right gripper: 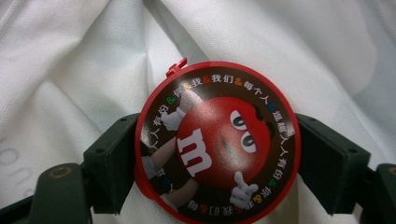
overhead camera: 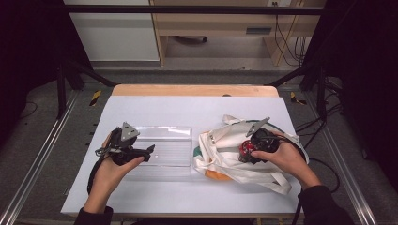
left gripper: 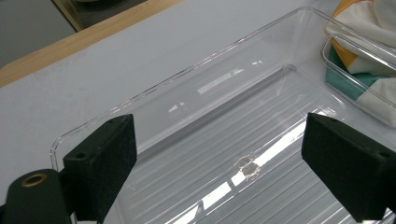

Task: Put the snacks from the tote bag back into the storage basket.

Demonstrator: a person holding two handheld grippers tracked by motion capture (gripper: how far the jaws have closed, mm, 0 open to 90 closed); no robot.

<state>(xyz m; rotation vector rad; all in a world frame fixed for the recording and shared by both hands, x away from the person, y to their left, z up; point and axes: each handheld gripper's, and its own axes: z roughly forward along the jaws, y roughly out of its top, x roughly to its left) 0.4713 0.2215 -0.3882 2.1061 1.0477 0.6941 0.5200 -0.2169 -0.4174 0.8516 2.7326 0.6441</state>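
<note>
My white surface (overhead camera: 197, 110) has a wooden strip along its far edge. Beyond it I see a grey floor (overhead camera: 42, 140) and a pale wooden cabinet (overhead camera: 211, 21) with dark cables (overhead camera: 287, 40) hanging at its right (they trail down toward the floor). Black frame bars (overhead camera: 187, 9) cross overhead, and metal rails (overhead camera: 37, 159) flank both sides.

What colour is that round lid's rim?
Red, around a brown face, on the round lid; clearest in the right gripper view.
</note>
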